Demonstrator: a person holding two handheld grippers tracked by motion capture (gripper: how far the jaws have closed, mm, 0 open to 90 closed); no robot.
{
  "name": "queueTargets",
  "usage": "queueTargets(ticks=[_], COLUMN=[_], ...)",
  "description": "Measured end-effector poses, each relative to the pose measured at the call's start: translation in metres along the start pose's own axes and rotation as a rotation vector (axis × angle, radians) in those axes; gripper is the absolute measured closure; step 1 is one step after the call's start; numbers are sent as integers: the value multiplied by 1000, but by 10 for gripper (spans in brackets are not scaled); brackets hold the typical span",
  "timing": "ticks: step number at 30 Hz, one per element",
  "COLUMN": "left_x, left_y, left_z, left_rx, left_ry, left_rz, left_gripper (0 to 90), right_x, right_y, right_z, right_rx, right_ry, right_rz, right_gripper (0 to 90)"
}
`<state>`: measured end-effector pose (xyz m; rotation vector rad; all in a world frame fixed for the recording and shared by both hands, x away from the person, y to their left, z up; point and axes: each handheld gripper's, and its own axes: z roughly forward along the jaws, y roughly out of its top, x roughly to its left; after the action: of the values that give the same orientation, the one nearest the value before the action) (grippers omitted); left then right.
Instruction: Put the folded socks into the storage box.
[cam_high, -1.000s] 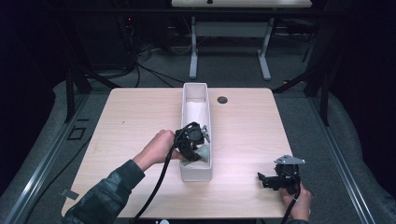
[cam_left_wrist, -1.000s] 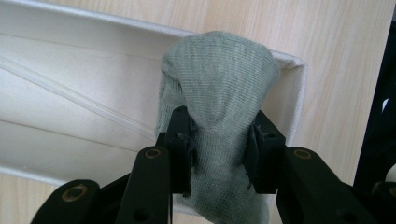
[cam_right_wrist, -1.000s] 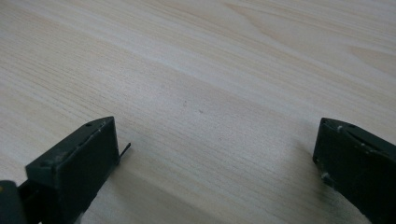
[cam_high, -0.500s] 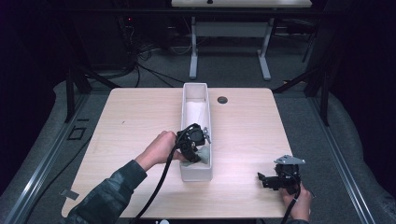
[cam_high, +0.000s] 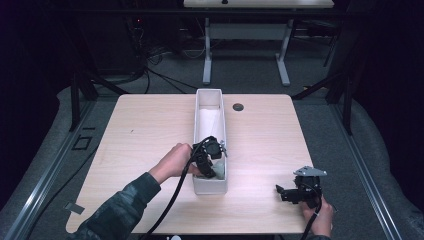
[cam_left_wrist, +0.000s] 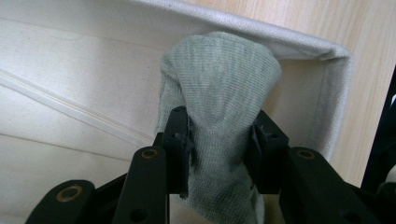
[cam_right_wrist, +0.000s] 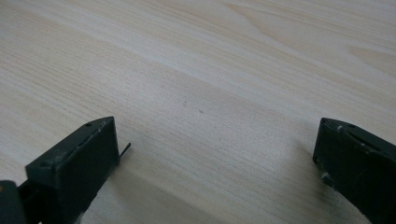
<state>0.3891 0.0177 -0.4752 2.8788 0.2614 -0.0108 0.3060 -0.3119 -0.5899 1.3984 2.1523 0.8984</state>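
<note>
A pale wooden table (cam_high: 150, 130) carries a long white fabric bin (cam_high: 210, 186) at its middle.

Left gripper (cam_left_wrist: 219, 140): black body with two black jaws, brass-coloured pivot screws in the linkage arms, and a thick black cable (cam_high: 172, 200) trailing from it. Right gripper (cam_high: 300, 192): black, capped with a grey three-cornered plate (cam_high: 310, 171); blocky matte jaws with scuffed edges. Left sleeve (cam_high: 117, 212): dark, mottled camouflage-like pattern.

High view: above, facing forward-down on light wooden table (cam_high: 150, 130). Gripper views: close; right one shares that tabletop.
</note>
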Motion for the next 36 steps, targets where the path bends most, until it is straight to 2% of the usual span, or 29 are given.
queueTargets(ticks=[9,19,31,36], left_x=[3,5,2,2], left_y=[-1,1,0,-2], left_z=[10,17,10,-1], left_rx=[22,20,-1,-35], left_ry=[-17,-27,-19,18], left_rz=[-10,-24,-30,-33], left_gripper=[626,580,471,424], right_x=[0,0,0,0], right_y=[0,0,0,0], right_z=[0,0,0,0], right_rx=[0,0,0,0], right_ry=[0,0,0,1], right_rz=[0,0,0,1], right_gripper=[0,0,0,0])
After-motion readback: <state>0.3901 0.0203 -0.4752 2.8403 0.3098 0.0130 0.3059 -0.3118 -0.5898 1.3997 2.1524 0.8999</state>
